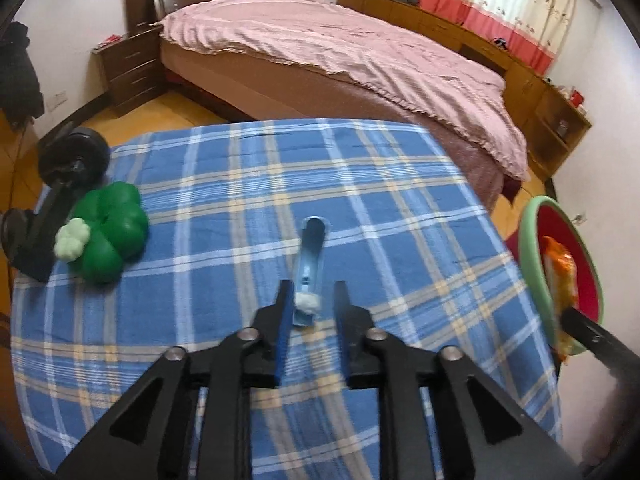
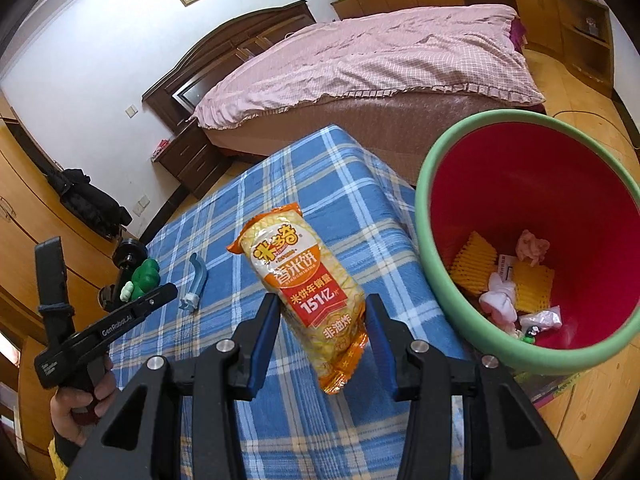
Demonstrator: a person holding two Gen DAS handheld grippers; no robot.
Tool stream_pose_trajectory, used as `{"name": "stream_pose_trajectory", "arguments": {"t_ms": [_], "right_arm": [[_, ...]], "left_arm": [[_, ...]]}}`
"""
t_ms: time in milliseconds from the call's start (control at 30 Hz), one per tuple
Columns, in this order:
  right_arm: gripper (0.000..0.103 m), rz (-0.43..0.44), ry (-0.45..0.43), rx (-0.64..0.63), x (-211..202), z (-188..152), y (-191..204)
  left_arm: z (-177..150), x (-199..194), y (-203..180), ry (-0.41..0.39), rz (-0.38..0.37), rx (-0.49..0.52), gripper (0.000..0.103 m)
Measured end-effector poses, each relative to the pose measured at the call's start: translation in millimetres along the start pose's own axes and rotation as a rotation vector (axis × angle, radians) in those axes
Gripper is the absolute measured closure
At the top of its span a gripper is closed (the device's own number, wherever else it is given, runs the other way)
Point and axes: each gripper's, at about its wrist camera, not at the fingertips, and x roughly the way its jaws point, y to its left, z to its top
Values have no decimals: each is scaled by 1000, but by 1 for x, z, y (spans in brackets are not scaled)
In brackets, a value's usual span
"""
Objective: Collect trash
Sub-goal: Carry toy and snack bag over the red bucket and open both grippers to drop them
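Note:
An orange and white snack packet (image 2: 316,296) hangs above the blue checked table (image 2: 224,216), and my right gripper (image 2: 324,316) is shut on its lower half. Just to its right stands a red bin with a green rim (image 2: 424,208) that holds several scraps. The left wrist view shows a light blue plastic piece (image 1: 312,248) with a white wad at its near end lying on the table (image 1: 224,184). My left gripper (image 1: 313,294) hovers over that end, its jaws apart and not pressing on it. The right wrist view shows the piece (image 2: 196,280) flat on the cloth beside the left gripper (image 2: 168,292).
A green plush toy (image 1: 108,232) and a black wheeled exercise roller (image 1: 72,156) sit at the table's left edge. A bed with a pink cover (image 1: 340,52) stands behind the table. The bin's rim (image 1: 532,256) and the held packet (image 1: 560,276) show at the right.

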Motion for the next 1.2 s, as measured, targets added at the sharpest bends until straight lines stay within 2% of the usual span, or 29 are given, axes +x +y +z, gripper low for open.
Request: {"name": "stream_pose_trajectory", "arguments": {"t_ms": [100,333,600,667,733,833,1000,1200], "right_arm": [[56,-4,-6,7,-3,0,-3],[56,-9,-1,18,0,1,-6],[56,-16,0,28,0,2,-11],[56,-18,-3,31,-1,2,-13],[56,-19,-7,36,-4,2,-16],[56,-17,-16,45,-7,2,-19],[56,-9,-35,60,-15,1,-25],[56,-8,-72,89,-29,2,-40]], "left_arm": [[-1,7,3,19,20,3,76],[-3,20,-2,51,-1,17,76],[0,39,-5,62,69,23,76],[-1,41,-3,60,70,15,84],[-3,40,-3,47,83,18,84],[-6,38,-3,41,70,3,84],[-11,28,-13,34,1,-27,84],[-12,7,-48,11,-90,-4,84]]}}
